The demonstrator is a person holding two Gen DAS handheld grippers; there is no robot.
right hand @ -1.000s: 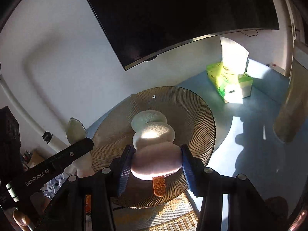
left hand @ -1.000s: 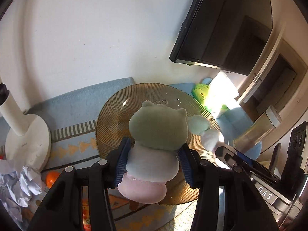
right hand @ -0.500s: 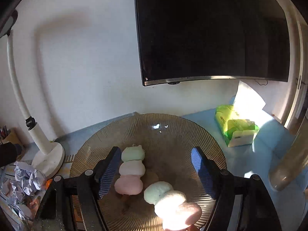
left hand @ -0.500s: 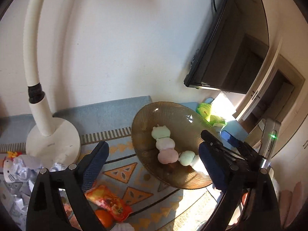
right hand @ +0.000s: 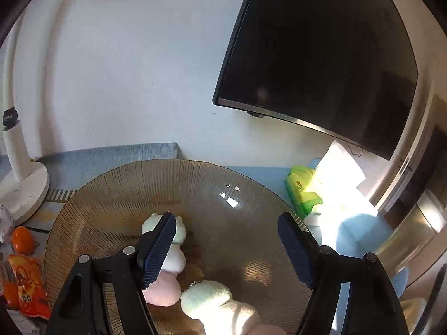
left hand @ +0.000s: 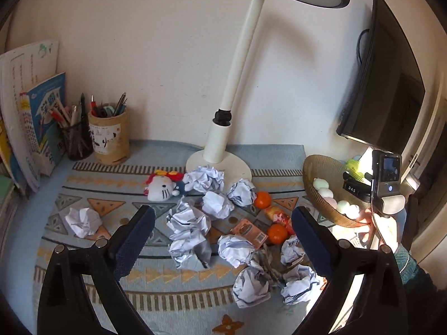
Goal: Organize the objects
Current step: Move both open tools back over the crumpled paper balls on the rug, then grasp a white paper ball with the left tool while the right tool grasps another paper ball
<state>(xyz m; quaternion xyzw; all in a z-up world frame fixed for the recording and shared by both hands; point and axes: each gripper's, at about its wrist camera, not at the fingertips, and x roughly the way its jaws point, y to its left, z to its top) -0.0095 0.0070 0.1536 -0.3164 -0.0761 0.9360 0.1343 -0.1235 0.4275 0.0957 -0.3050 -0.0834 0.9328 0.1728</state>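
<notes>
Plush toys (right hand: 164, 256) lying in your bowl (right hand: 111, 195), right gripper (right hand: 226, 248) jaws apart, empty, left gripper (left hand: 223, 240) jaws opening over paper balls (left hand: 190, 223).

"DAS" stands in white letters on a small black block (left hand: 352, 187) of the right claw's rig, seen from the left wrist. The blue book cover (left hand: 42, 117), the paper pen pot (left hand: 109, 136) and the green tissue pack (right hand: 303, 192) carry print too small to read.

Crumpled paper balls (left hand: 190, 223) between opening, empty fingers (left hand: 134, 240)
</notes>
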